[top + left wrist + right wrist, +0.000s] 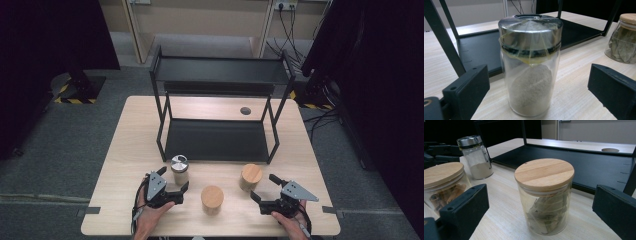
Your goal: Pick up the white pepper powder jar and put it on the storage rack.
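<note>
A glass shaker jar with a metal lid (179, 169) (531, 67) holds pale powder and stands between the open jaws of my left gripper (174, 179) (539, 97). A wooden-lidded jar of dried leaves (250, 177) (544, 195) stands just ahead of my open right gripper (264, 187) (541, 220), apart from both jaws. A second wooden-lidded jar (212, 199) (442, 182) with brown pieces sits between the two hands. The shaker jar (475, 157) also appears far left in the right gripper view, and the leaf jar (622, 38) at the right of the left gripper view.
A black two-tier metal rack (220, 107) stands mid-table behind the jars, its lower shelf (481, 50) (584, 165) flat on the wood. A round cable hole (245, 110) lies under the rack. Black curtains flank the wooden table (130, 150).
</note>
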Tool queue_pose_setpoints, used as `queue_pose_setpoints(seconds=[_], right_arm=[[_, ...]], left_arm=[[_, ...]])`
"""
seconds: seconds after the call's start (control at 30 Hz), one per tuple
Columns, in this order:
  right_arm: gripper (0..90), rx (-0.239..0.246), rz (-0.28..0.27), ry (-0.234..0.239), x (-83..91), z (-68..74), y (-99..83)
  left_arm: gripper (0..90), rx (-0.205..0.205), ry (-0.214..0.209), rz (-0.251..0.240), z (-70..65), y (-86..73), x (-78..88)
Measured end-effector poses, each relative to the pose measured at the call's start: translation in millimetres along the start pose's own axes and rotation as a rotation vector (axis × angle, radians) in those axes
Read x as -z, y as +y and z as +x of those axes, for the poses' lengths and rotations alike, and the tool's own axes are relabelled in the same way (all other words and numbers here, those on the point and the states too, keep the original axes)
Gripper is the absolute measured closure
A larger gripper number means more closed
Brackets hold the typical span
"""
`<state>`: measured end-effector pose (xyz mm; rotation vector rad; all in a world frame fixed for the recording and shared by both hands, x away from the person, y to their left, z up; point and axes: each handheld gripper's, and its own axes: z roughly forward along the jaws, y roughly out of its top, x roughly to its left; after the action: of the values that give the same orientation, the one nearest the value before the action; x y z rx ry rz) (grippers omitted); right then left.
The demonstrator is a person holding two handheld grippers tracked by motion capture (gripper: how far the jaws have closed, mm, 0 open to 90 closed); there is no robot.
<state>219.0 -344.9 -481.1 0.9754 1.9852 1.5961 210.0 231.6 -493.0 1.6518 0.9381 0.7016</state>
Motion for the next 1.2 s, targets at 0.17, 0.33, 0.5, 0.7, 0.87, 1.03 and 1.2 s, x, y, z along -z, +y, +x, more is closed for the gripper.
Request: queue_pose_setpoints(seconds=[0.17,0.33,0.5,0.7,0.87,1.03,1.2], right_arm=[[0.9,-0.002,-0.002,-0.002,0.1,-0.4,-0.2],[0.9,-0.005,0.0,0.0,-0.2,-0.3,-0.3],[0.9,-0.006,-0.003,0.001,-0.1,-0.7,-0.7],[0.9,-0.008,-0.002,0.005,-0.3,-0.5,-0.7],[0.9,-0.014,-0.004,0.008,-0.1,-1.0,-1.2],[0.9,-0.018,0.0,0.009,-0.9,-1.1,-1.4],[0.9,-0.019,0.0,0.011,-1.6,-1.1,-1.6]], left_arm=[[3.5,0.013,0.005,-0.004,0.5,1.8,-0.7],[4.4,0.048,-0.005,-0.006,4.3,5.1,-3.7],[5.2,0.032,0.003,0.004,3.8,7.8,-8.9],[7.7,0.023,0.003,0.022,5.5,11.1,-17.5],[15.5,0.007,0.006,0.046,6.5,15.7,-23.5],[30.3,-0.012,0.002,0.059,7.5,17.2,-25.5],[30.6,-0.03,0.013,0.064,3.5,19.7,-25.1]])
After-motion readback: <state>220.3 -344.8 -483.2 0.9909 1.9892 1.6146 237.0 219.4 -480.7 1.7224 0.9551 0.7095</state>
